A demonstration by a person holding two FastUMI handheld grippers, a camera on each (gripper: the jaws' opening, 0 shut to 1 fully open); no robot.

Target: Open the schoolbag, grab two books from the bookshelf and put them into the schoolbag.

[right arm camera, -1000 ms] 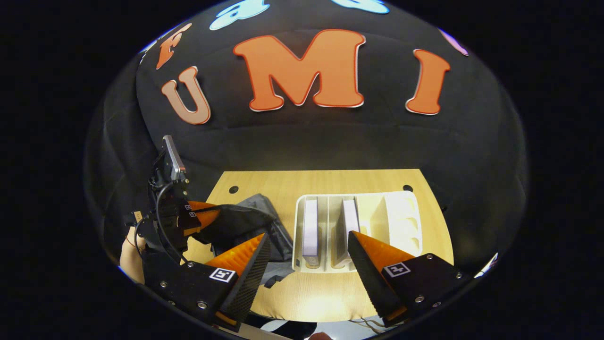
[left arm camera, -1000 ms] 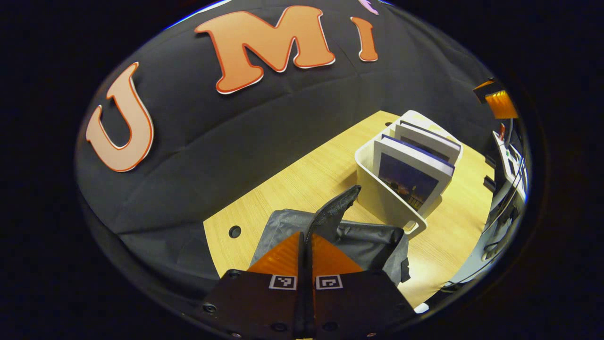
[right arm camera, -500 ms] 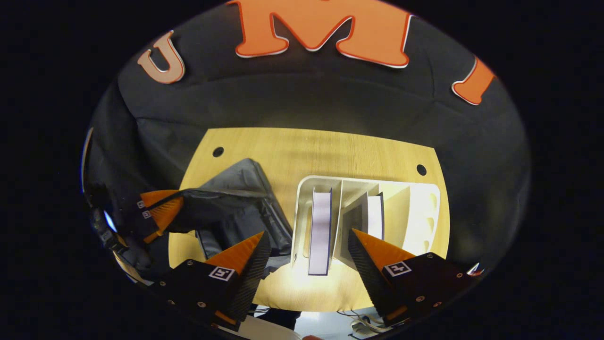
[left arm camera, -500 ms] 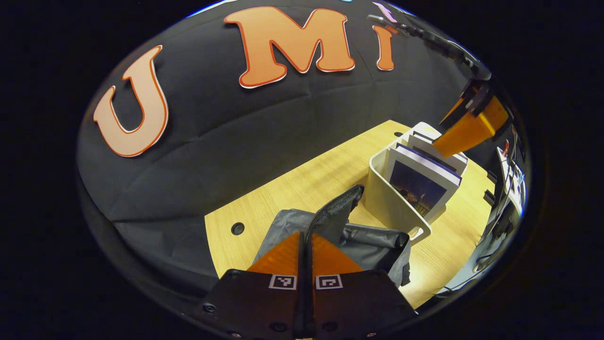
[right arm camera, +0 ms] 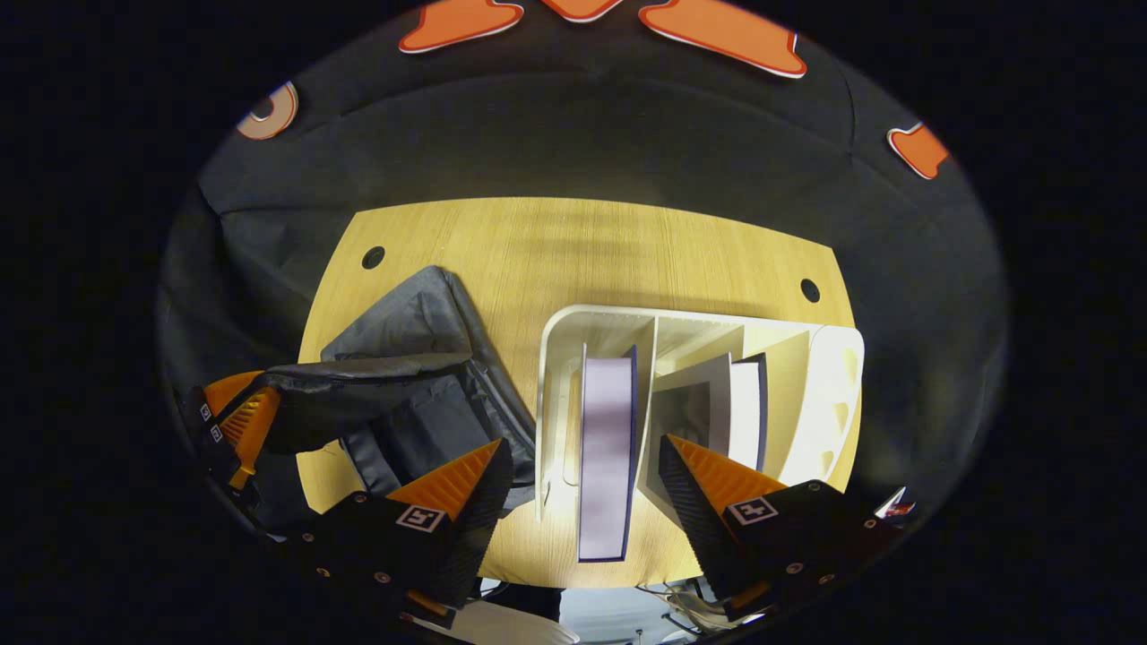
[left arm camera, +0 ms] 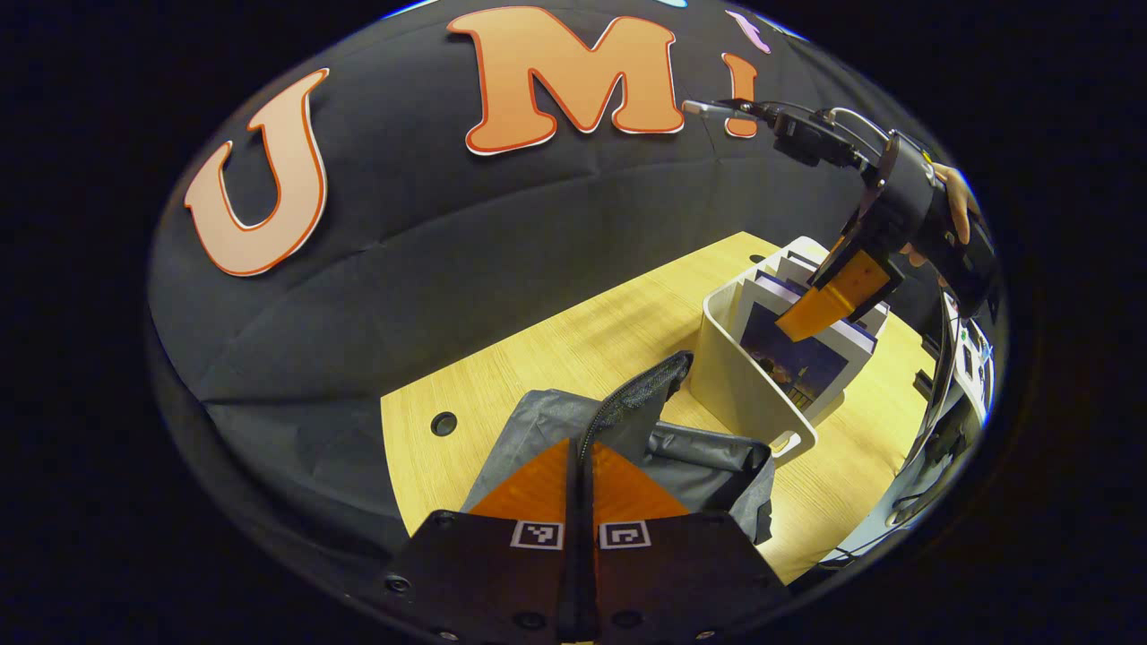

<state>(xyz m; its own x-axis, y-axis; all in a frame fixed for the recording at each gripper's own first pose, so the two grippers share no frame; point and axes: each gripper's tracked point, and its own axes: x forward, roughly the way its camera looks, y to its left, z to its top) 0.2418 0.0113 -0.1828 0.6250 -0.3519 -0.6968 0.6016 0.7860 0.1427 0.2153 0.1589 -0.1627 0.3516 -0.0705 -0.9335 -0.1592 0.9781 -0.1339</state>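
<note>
Toward the counter's left edge lies the grey fabric schoolbag, its mouth already open. The left gripper has its fingers pressed together on the bag's black zippered flap, holding that flap raised so the opening faces up; in the right gripper view the same gripper sits at the bag's left end with the dark flap stretched away from it.

Just right of the bag, touching or nearly touching it, stands the white plastic slotted bookshelf on the light wooden counter. Its leftmost slot holds an upright book with a dark blue cover and pale page edge; a second book with white pages leans in a slot further right.

The right gripper hangs above the rack with its fingers spread wide and nothing between them. The first book lies straight below that gap, its long top edge running away from the gripper, toward the counter's far edge, so the two fingers flank its two covers. How close the fingertips are to the book is hard to judge through the fisheye. This gripper is the nearer one to the books, and a straight descent looks enough to straddle the book.
</note>
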